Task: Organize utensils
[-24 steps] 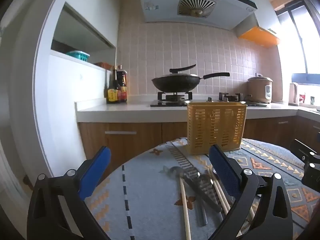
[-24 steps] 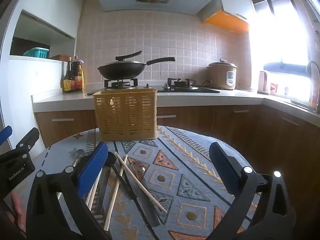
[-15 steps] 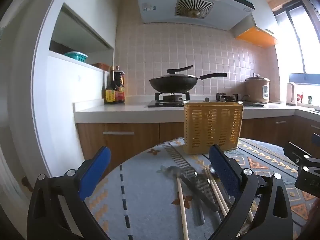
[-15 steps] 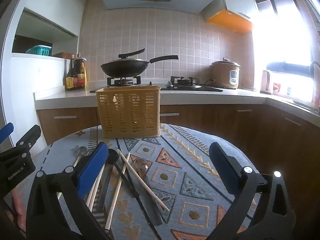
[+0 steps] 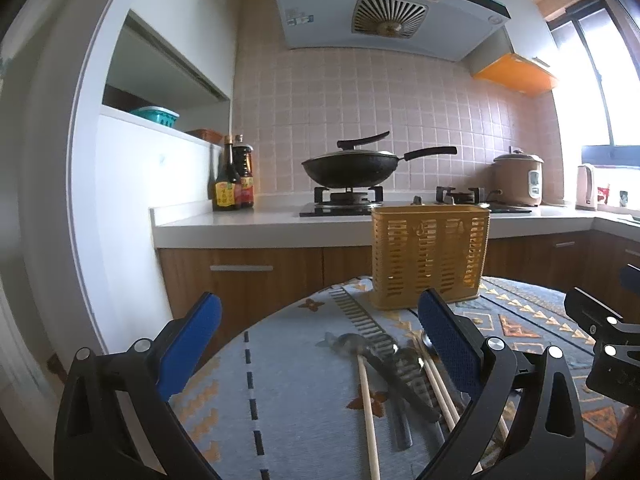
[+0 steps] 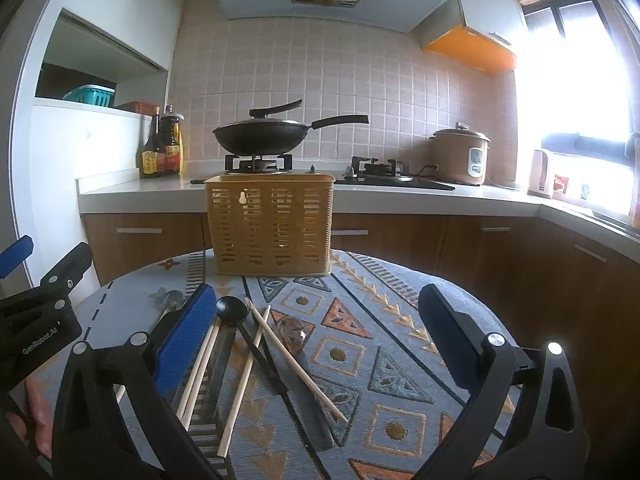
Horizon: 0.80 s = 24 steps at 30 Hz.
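A yellow slotted utensil basket (image 5: 430,256) (image 6: 272,224) stands upright at the far side of the round table. In front of it lies a loose pile of utensils: wooden chopsticks (image 5: 368,408) (image 6: 244,380), a black spoon (image 6: 231,310), a clear spoon (image 6: 292,328) and a metal spoon (image 5: 356,344) (image 6: 170,298). My left gripper (image 5: 320,344) hovers open over the table's left part, its right finger above the pile. My right gripper (image 6: 318,340) is open too, with its left finger over the chopsticks. Nothing is held.
The table carries a patterned blue-grey cloth (image 5: 280,380) (image 6: 400,320). Behind it runs a kitchen counter (image 5: 240,224) with sauce bottles (image 6: 160,148), a wok on the stove (image 6: 260,136) and a rice cooker (image 6: 460,156). A white wall (image 5: 132,208) stands left.
The right gripper has drifted slightly left, so the basket sits more to the right in its view. The left gripper has hardly moved. Both stay open.
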Each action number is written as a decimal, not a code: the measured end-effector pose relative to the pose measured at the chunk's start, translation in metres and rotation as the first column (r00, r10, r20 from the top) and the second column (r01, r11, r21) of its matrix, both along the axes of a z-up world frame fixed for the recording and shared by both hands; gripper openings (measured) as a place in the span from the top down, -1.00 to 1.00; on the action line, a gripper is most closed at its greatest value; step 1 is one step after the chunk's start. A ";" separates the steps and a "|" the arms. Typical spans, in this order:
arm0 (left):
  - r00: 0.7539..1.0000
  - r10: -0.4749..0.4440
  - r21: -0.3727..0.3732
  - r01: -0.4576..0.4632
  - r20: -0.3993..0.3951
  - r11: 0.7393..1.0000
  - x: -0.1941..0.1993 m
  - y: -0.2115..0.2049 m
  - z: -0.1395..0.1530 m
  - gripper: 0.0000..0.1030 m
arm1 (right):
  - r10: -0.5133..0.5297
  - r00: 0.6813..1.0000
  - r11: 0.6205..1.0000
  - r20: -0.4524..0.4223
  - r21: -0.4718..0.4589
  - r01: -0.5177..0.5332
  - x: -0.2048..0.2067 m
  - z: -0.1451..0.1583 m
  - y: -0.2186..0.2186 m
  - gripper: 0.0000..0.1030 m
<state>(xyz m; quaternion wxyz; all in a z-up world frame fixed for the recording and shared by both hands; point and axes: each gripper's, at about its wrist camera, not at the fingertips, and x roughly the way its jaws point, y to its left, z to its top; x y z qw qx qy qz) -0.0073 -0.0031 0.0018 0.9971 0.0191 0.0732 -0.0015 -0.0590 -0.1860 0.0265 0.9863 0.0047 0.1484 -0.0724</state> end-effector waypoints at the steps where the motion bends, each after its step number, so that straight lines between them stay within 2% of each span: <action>1: 1.000 0.001 0.000 -0.001 0.000 1.000 0.000 0.000 0.000 -0.85 | 0.000 1.000 1.000 0.001 0.002 0.000 0.000 0.000 0.000 -0.87; 24: 1.000 0.003 0.005 -0.003 -0.014 1.000 0.003 -0.001 -0.002 -0.85 | 0.005 1.000 1.000 -0.007 0.022 -0.004 0.001 -0.002 -0.002 -0.87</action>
